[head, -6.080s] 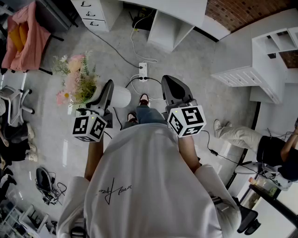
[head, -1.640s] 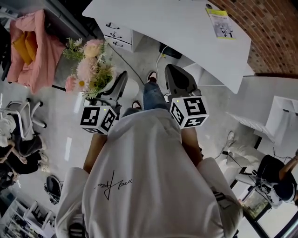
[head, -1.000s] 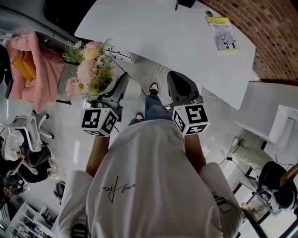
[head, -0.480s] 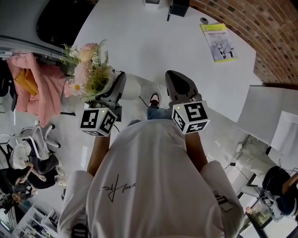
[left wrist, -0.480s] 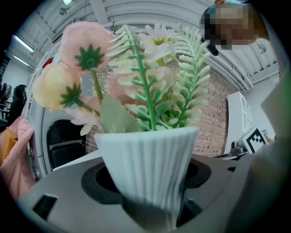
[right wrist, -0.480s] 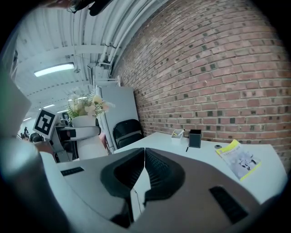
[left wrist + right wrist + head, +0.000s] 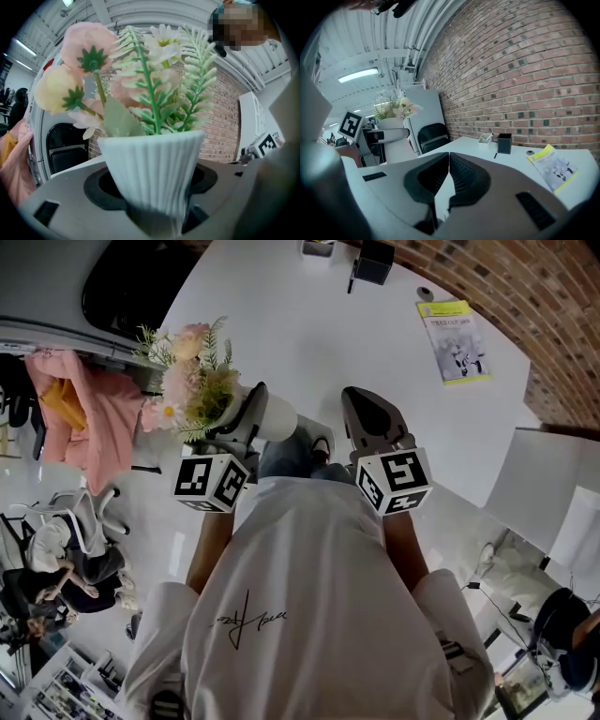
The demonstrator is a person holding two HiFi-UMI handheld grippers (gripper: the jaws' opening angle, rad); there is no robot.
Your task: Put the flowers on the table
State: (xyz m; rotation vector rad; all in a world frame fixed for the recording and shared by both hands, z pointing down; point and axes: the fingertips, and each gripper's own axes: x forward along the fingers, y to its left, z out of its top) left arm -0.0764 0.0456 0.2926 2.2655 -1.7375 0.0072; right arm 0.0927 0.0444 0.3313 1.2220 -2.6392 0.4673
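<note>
Left gripper clamped low on ribbed white pot, right gripper jaws together, empty; flowers prob. light but top-heavy, so hold pot, not stems.

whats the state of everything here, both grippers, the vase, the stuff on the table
left gripper: shut on the vase
right gripper: shut, fingers together, empty
vase: held by its base, not yet set down
flowers: standing in the vase
booklet: lying flat on the table, closed
black box: standing upright at the far side of the table
table: mostly bare near the person
</note>
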